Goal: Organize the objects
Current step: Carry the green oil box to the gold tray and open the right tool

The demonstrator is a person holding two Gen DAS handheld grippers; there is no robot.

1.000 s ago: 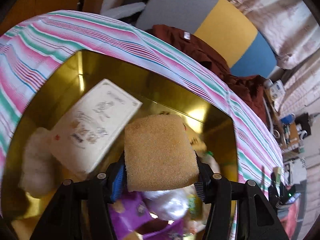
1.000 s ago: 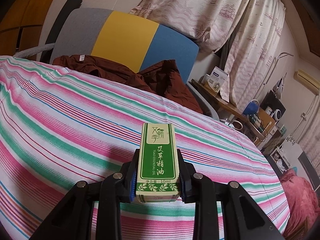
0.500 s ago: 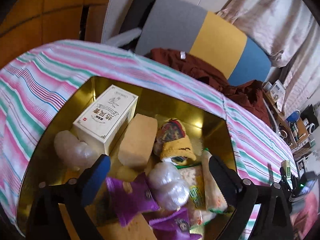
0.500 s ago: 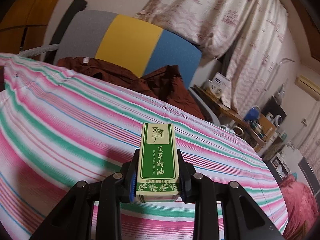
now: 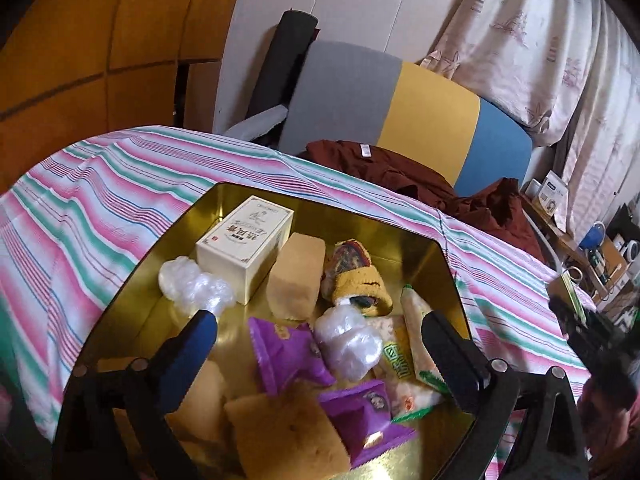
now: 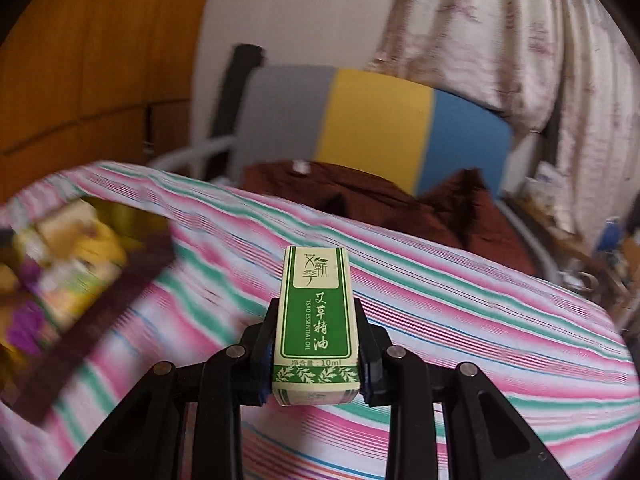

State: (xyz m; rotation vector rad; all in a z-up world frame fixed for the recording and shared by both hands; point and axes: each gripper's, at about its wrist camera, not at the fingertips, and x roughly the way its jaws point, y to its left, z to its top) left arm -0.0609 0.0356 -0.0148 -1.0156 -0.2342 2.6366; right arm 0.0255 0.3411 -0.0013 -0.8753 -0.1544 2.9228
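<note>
Sponge point(image 5: 297, 276): released since the earlier frame, lay in gold tin point(image 5: 416, 236) beside cream box point(image 5: 245, 249); left gripper point(image 5: 320, 340) stood wide apart, empty, above tin. Green box point(image 6: 316, 320): clamped as before in right gripper point(image 6: 316, 360), over striped cloth point(image 6: 480, 320)

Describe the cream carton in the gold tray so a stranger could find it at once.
On the striped tablecloth sits a gold tray. At its far left end lies the cream carton, beside a tan sponge block. It alone is a printed, hard-edged box.
</note>
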